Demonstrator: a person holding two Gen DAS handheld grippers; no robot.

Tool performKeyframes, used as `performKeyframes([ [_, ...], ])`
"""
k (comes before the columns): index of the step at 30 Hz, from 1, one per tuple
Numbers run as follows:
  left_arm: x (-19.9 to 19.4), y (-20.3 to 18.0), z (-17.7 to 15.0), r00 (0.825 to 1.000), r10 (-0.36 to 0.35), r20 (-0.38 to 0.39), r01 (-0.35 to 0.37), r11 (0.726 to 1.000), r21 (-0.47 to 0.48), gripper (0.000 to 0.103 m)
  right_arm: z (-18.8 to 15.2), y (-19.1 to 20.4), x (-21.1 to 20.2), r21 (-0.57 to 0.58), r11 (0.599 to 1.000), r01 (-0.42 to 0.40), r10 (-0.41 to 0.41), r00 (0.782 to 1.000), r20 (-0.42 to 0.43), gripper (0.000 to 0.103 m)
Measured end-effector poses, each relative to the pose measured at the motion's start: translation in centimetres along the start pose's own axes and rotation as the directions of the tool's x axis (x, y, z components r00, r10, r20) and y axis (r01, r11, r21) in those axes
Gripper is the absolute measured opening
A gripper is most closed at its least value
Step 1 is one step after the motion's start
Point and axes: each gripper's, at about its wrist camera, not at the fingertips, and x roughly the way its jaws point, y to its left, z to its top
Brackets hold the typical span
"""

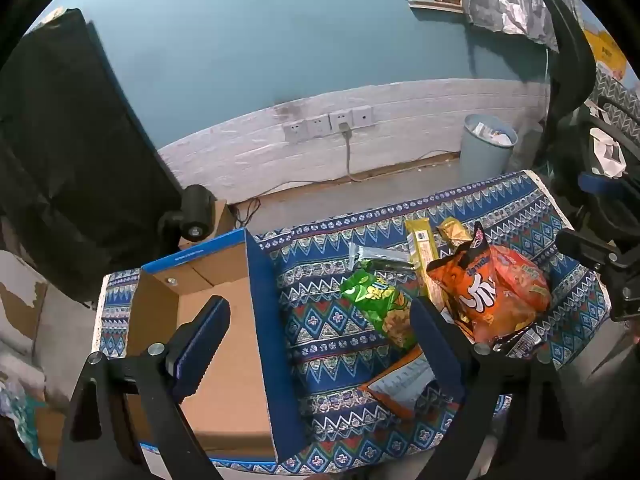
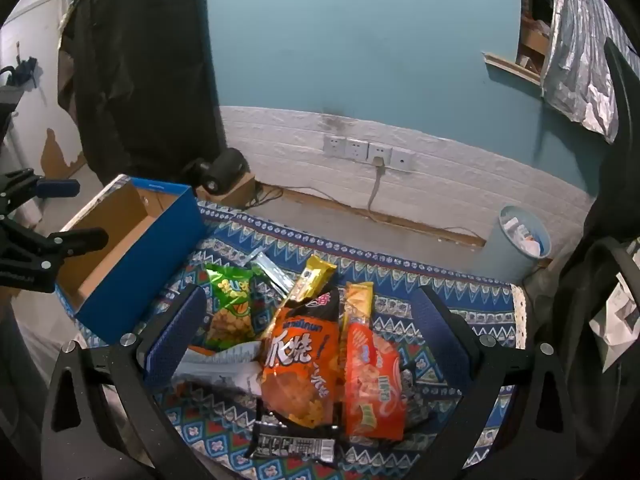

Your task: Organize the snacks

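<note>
Both hand-held grippers, left and right, wide open and holding nothing, over light, crinkly, slippery snack bags piled on the counter beside the empty box; best pinched gently at a flat sealed edge.

The left black two-finger claw stands wide open, blue-padded fingers spread, holding nothing; the right black two-finger claw likewise gapes, empty.

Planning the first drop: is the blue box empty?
Empty as far as visible: the blue box shows bare cardboard floor; near corners are hidden by the left gripper fingers.
</note>
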Motion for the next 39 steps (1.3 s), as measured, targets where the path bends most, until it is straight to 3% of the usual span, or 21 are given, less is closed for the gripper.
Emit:
performKeyframes([
  [39, 0.5, -0.6, -0.3, 1.000, -0.009, 0.001, 0.009, 1.000, 0.014, 0.093, -0.2, -0.2, 0.3, 0.015, 1.000, -0.011, 0.012, 0.999, -0.036, 0.100],
])
